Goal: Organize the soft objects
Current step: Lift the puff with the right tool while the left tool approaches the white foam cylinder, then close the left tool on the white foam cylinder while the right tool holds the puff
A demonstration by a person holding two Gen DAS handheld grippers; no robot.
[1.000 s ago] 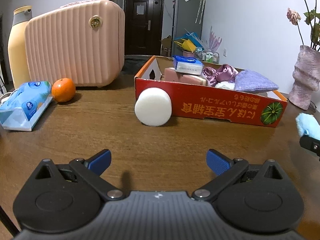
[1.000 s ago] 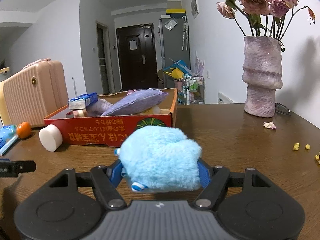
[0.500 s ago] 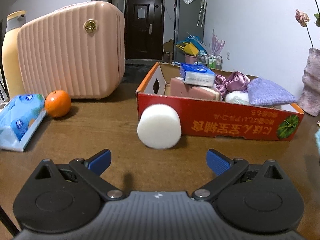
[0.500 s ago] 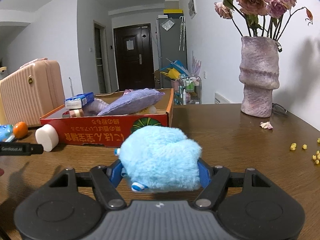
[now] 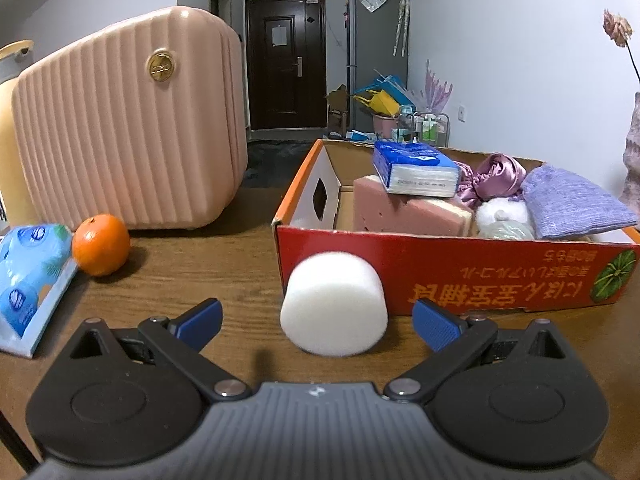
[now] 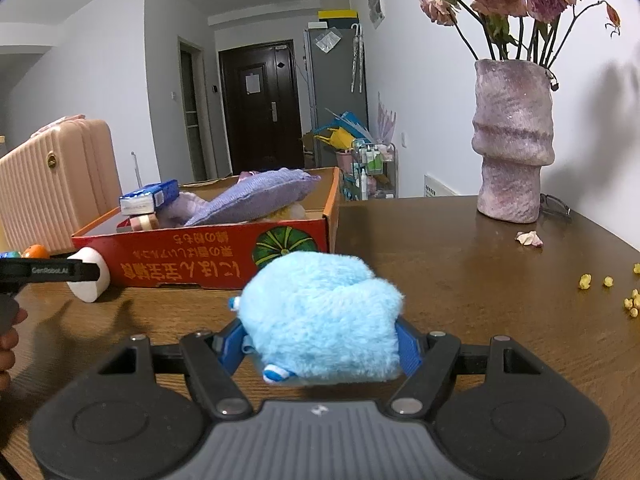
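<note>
Your left claw (image 5: 316,320) is standing wide open and empty; the white foam cylinder (image 5: 334,304) is lying on its side on the tabletop (image 5: 192,276) just ahead, round face towards you, against the red box (image 5: 480,272). Your right claw (image 6: 320,344) is gripping the blue plush (image 6: 320,316).

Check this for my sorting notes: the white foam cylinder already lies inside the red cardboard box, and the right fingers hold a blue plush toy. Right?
Not quite. The white foam cylinder lies on the table outside the red cardboard box, against its front wall, as the left wrist view shows. The rest stands: the right fingers hold the blue plush toy.
</note>
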